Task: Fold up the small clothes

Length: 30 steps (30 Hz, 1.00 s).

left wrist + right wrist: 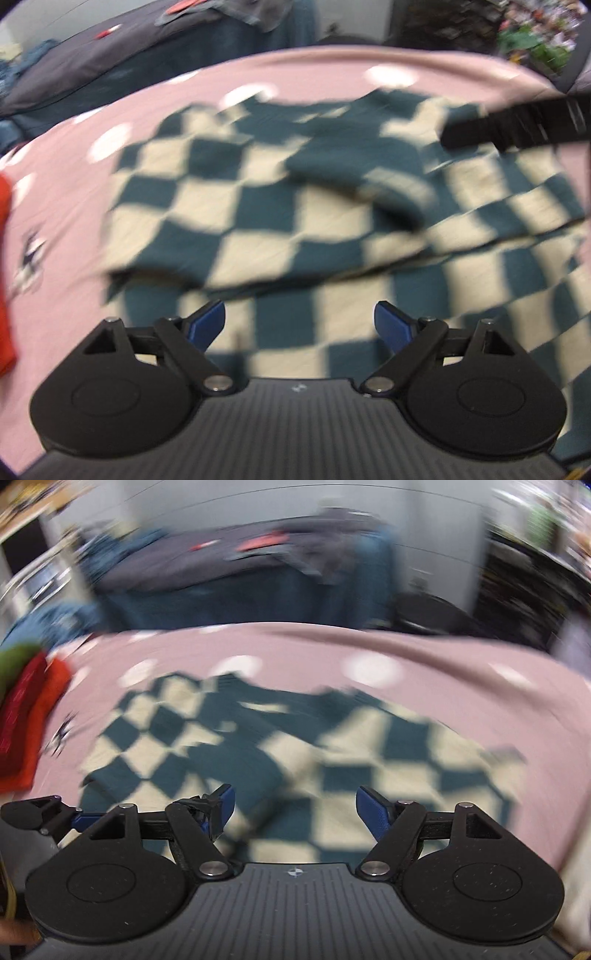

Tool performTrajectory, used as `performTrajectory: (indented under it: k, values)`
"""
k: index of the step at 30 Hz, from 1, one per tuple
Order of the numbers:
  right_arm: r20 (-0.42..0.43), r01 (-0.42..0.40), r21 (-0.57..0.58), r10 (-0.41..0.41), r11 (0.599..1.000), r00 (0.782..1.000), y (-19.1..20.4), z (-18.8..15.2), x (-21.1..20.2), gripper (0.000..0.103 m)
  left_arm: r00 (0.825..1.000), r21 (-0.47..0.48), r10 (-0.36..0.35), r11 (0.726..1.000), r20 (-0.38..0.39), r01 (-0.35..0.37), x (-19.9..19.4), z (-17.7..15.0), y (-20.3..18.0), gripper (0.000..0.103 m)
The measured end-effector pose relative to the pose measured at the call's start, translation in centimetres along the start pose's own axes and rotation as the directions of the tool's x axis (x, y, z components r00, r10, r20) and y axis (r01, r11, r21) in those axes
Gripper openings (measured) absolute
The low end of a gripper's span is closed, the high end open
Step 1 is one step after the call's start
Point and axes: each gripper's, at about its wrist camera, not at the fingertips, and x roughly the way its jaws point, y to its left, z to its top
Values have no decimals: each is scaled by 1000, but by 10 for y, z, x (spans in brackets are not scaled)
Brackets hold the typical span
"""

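A teal and cream checkered garment (280, 206) lies on the pink cloth-covered table (66, 177), partly folded, with an upper layer lying over a lower one. It also shows in the right wrist view (303, 753). My left gripper (299, 323) is open and empty, hovering over the garment's near edge. My right gripper (295, 806) is open and empty above the garment's near part. The right gripper's black body (517, 123) shows at the far right of the left wrist view. The left gripper's finger (40, 816) shows at the lower left of the right wrist view. Both views are blurred.
Red and green clothes (29, 716) are piled at the table's left edge; the red one also shows in the left wrist view (5, 277). Behind the table stands a dark surface with more clothes (258, 557). A black chair (432, 616) stands at the far right.
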Motion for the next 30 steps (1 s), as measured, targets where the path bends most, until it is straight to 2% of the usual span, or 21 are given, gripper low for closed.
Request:
performTrajectory:
  k: [4, 7, 12, 13, 14, 15, 16, 17, 18, 19, 26, 30]
  values:
    - [-31, -46, -179, 42, 983, 999, 50, 19, 34, 103, 999, -35, 37, 999, -17, -38, -5, -8, 25, 90]
    - [-60, -32, -274, 16, 961, 998, 75, 23, 56, 103, 998, -61, 61, 996, -22, -62, -10, -15, 36, 92]
    - [-132, -3, -347, -46, 938, 990, 90, 24, 89, 101, 998, -97, 56, 993, -33, -59, -15, -22, 44, 92]
    - [-140, 7, -359, -62, 933, 988, 91, 24, 93, 81, 998, -91, 56, 994, -35, -58, -15, -23, 44, 92]
    - [-143, 21, -372, -79, 928, 987, 91, 24, 95, 67, 998, -84, 57, 995, -35, -60, -15, -23, 43, 92]
    - [-145, 38, -383, -101, 923, 984, 89, 24, 97, 42, 998, -77, 60, 995, -35, -62, -15, -24, 42, 93]
    - [-144, 55, -385, -119, 921, 982, 86, 25, 96, 33, 998, -72, 60, 995, -35, -63, -16, -24, 41, 93]
    - [-138, 66, -374, -126, 925, 982, 81, 25, 94, 31, 998, -71, 59, 996, -34, -61, -16, -24, 41, 93]
    - [-126, 75, -349, -126, 934, 984, 74, 26, 88, 21, 998, -73, 56, 996, -33, -58, -16, -24, 40, 93]
    - [-104, 85, -317, -124, 945, 987, 66, 27, 80, 17, 998, -75, 52, 996, -31, -54, -16, -23, 40, 93]
    - [21, 127, -91, -126, 988, 992, 16, 23, 20, 12, 998, -61, 35, 997, -48, -38, -12, -22, 33, 95]
    - [74, 168, 45, -171, 985, 982, -16, 11, -11, 11, 998, -60, 29, 998, -56, -32, -12, -24, 30, 95]
